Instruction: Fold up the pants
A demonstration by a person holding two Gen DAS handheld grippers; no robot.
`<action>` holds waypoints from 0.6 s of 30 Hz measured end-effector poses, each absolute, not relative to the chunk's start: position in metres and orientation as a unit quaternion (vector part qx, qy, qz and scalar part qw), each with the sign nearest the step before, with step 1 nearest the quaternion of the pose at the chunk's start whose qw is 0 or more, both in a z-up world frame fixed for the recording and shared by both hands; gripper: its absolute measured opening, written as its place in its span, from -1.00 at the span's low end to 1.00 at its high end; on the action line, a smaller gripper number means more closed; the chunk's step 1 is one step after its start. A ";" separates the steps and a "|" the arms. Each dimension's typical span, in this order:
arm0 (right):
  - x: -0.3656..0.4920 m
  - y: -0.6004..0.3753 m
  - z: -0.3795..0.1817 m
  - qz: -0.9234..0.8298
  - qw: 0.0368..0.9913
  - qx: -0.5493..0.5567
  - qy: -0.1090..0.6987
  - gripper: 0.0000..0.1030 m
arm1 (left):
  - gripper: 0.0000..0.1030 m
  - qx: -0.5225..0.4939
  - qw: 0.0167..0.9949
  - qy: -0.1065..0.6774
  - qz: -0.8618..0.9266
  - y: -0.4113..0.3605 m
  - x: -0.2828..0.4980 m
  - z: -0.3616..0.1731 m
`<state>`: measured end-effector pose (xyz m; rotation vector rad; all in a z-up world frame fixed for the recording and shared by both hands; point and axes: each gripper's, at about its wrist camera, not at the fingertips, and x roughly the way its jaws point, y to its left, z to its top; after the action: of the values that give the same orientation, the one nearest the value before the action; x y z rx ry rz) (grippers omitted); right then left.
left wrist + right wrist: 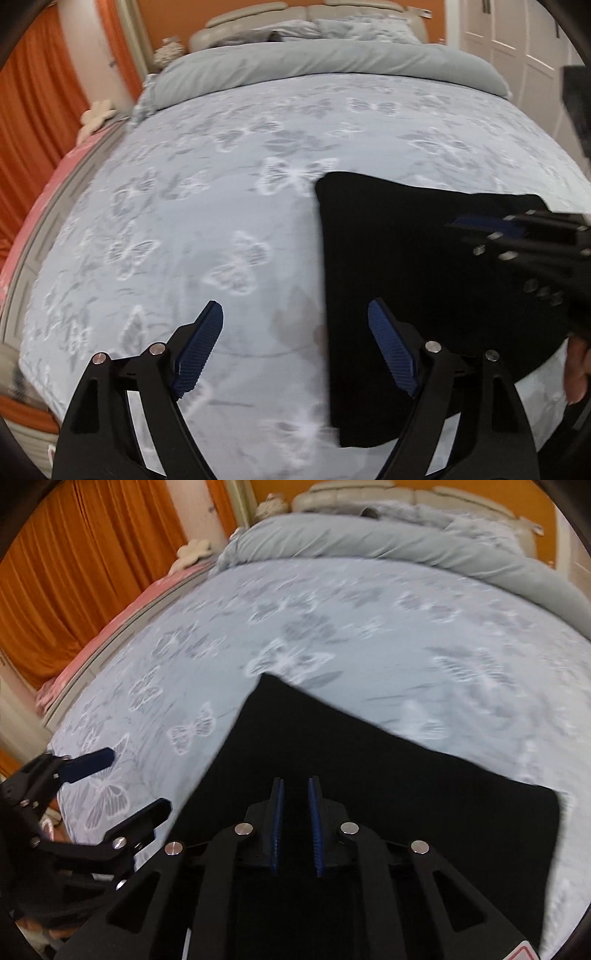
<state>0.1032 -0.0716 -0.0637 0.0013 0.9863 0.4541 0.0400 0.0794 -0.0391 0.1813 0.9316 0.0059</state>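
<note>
Black pants (406, 277) lie folded into a flat rectangle on the butterfly-print bedspread (192, 206). My left gripper (294, 306) is open over the bedspread at the pants' left edge, its right finger (388, 343) above the black cloth, and nothing is between the pads. My right gripper (296, 784) points down over the middle of the pants (424, 794). Its blue pads are drawn together to a thin slit, and no cloth is seen lifted between them. From the left wrist view the right gripper (484, 227) comes in from the right above the pants. The left gripper (125, 775) shows open at the lower left of the right wrist view.
A rolled grey duvet (325, 62) and pillows lie across the head of the bed. Orange curtains (85, 572) hang on the left beside a pink-covered edge (44, 206). White cupboard doors (517, 40) stand at the far right. A person's fingers (576, 369) show at the right edge.
</note>
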 end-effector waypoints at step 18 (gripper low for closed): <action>0.121 -0.054 -0.067 0.217 0.866 0.034 0.449 -0.80 | 0.58 0.077 0.881 0.466 0.029 0.132 0.038 -0.046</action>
<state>0.1212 -0.0543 -0.0674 0.0708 0.9400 0.4546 0.0381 0.1323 -0.0457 0.1595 0.9714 0.0608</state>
